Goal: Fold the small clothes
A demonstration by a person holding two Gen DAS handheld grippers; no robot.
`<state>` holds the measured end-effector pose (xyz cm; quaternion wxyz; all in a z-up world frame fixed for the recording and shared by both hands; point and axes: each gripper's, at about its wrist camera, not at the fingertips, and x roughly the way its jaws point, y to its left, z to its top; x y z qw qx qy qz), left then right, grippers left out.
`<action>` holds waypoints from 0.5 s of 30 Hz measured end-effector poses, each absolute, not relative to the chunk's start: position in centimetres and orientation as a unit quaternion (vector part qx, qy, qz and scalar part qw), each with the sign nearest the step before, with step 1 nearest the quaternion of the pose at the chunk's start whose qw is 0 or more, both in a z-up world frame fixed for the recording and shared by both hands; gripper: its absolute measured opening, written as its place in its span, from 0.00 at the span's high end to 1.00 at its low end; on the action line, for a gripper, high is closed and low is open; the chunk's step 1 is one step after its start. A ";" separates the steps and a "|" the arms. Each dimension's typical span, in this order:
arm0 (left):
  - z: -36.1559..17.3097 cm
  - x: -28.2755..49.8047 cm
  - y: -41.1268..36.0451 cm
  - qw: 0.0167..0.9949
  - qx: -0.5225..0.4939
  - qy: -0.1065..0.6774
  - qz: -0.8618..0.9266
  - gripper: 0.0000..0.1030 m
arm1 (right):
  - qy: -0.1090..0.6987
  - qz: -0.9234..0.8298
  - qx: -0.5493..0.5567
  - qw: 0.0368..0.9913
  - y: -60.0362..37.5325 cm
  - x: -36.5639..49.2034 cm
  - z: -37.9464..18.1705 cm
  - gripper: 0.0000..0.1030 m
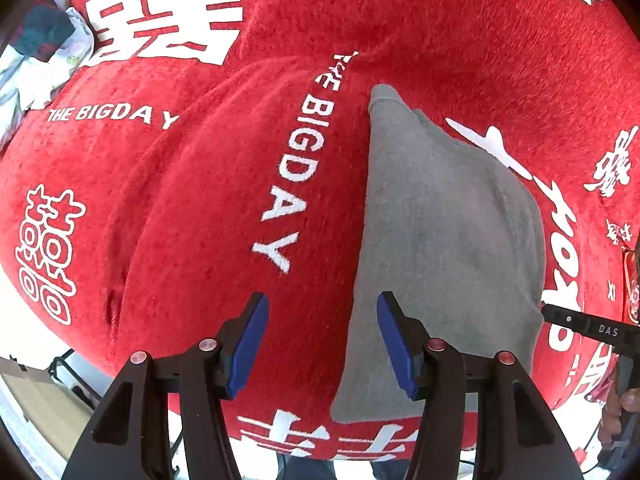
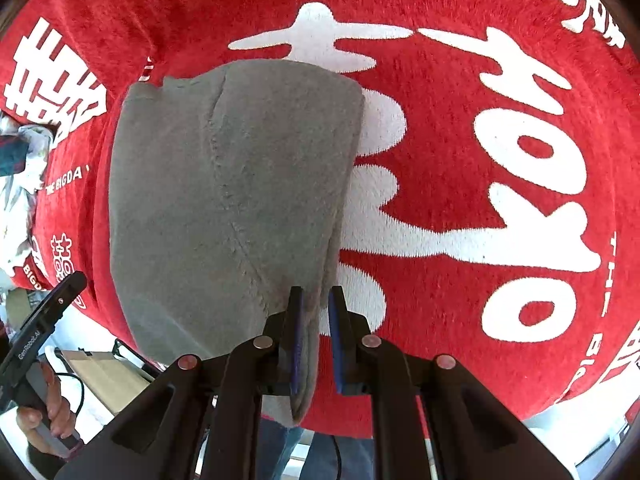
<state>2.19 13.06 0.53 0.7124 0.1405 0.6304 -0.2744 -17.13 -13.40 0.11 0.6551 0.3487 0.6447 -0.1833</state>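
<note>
A small grey fleece garment [image 1: 440,240] [image 2: 224,200] lies folded on a red blanket [image 1: 200,240] [image 2: 440,152] with white lettering, its near end at the table's front edge. My left gripper [image 1: 322,344] hangs open above the garment's left edge, with only blanket and that edge showing between its blue pads. My right gripper [image 2: 316,340] is almost closed, shut on the garment's near right edge, which runs up between the pads. A thin slit of blanket shows beside the right pad. Each view also catches the other gripper at its side.
A heap of other clothes [image 1: 40,52] [image 2: 20,152] lies at the blanket's far left. A hand [image 2: 48,412] grips the left tool's handle. Below the front edge are a cardboard box [image 2: 108,376] and the person's jeans [image 2: 320,456].
</note>
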 end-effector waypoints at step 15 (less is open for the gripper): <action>2.2 0.7 15.6 0.713 0.150 0.635 -0.258 0.44 | 0.664 -0.156 0.354 0.640 -8.4 -16.8 0.9 0.84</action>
